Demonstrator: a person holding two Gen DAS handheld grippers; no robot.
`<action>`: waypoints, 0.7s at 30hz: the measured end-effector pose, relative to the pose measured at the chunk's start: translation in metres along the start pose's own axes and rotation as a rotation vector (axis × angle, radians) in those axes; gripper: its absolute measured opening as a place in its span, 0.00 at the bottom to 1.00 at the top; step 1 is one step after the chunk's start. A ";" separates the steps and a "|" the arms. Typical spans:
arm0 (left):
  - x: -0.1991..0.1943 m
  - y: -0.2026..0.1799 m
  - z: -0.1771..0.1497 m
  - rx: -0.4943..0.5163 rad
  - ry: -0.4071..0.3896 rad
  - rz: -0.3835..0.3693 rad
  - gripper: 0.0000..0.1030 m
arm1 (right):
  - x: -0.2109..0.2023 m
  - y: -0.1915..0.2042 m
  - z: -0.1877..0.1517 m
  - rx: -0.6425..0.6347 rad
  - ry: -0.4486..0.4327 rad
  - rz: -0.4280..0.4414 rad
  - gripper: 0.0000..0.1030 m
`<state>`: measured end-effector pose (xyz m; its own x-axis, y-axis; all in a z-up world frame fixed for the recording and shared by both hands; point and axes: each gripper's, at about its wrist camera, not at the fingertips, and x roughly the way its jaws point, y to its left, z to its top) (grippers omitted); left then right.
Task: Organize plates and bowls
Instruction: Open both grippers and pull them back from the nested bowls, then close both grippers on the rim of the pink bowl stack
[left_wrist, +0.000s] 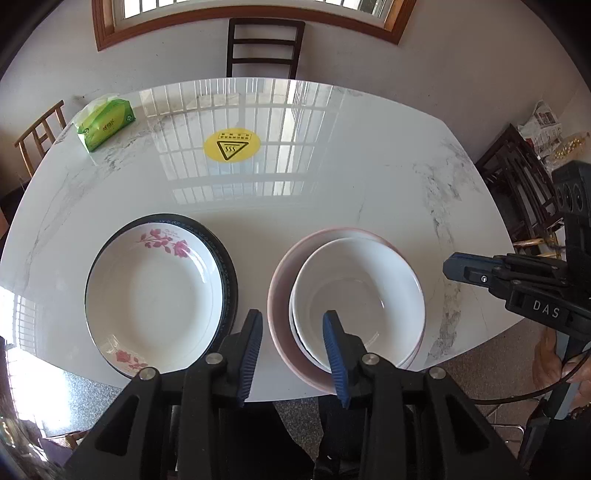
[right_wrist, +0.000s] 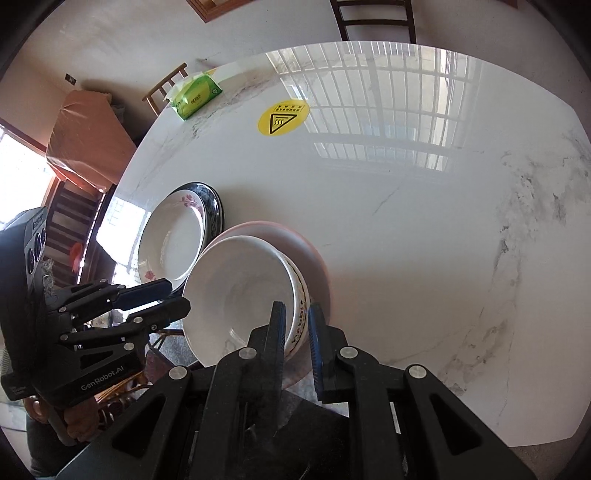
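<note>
1. My left gripper (left_wrist: 293, 350): jaws spread, nothing between them, above the near table edge between the two stacks.
2. My right gripper (right_wrist: 295, 325): jaws narrow, the white bowl's (right_wrist: 240, 288) rim wall standing between them; whether the pads pressed it I could not tell. In the left view the same gripper (left_wrist: 456, 268) looked pressed together, clear of the dishes.
3. White bowl (left_wrist: 356, 295): sat nested in the pink bowl (left_wrist: 280, 295), towards its right side.
4. Flowered plate (left_wrist: 155, 291): lay on a dark-rimmed plate (left_wrist: 225, 251), left of the bowls, apart from them.
5. Table (left_wrist: 369, 177): white marble, glossy.
6. Yellow sticker (left_wrist: 231, 146): lay mid-table, beyond the dishes.
7. Tissue pack (left_wrist: 107, 123): green, at the far left corner.
</note>
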<state>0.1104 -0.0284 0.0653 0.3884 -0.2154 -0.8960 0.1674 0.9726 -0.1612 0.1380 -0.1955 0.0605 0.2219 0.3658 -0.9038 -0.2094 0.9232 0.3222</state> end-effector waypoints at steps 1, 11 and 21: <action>-0.004 0.005 -0.004 -0.010 -0.030 0.002 0.38 | -0.004 -0.002 -0.005 -0.007 -0.033 -0.007 0.13; 0.026 0.040 -0.028 -0.115 0.036 -0.068 0.42 | 0.017 -0.017 -0.058 0.021 -0.172 -0.033 0.13; 0.057 0.050 -0.024 -0.199 0.132 -0.167 0.42 | 0.022 -0.019 -0.054 0.055 -0.187 -0.016 0.16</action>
<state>0.1196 0.0098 -0.0039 0.2466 -0.3735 -0.8942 0.0327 0.9254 -0.3775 0.0959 -0.2118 0.0194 0.3987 0.3616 -0.8428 -0.1533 0.9323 0.3275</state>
